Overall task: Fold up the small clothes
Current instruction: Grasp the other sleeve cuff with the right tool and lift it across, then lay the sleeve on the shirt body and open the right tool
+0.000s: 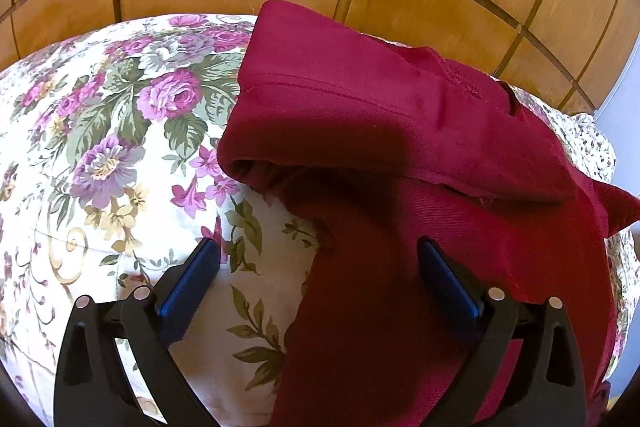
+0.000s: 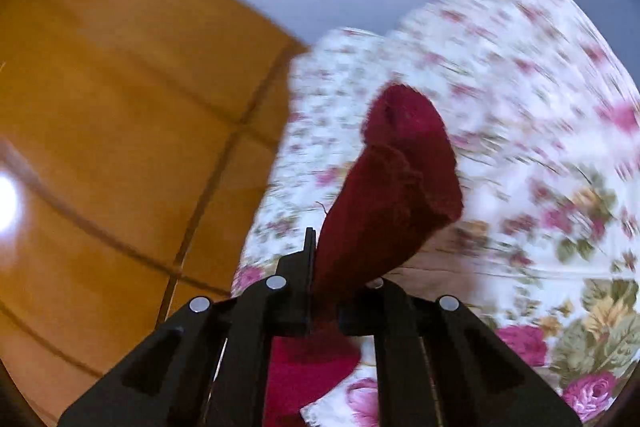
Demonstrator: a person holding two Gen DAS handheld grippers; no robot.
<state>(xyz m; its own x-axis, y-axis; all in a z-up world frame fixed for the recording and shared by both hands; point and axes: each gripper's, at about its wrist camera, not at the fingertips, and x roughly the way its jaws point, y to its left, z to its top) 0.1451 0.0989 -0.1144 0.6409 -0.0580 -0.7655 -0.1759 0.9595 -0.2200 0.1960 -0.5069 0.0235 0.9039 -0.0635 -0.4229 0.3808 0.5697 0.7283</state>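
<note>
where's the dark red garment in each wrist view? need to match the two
Left wrist: dark red garment fills centre and right, folded over, running down between the open left gripper.
Right wrist: a bunched end of it rises at centre, clamped in the shut right gripper.
Shared landmark: floral sheet.

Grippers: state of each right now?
Left gripper: open, holding nothing, over the red garment.
Right gripper: closed on the red garment.
</note>
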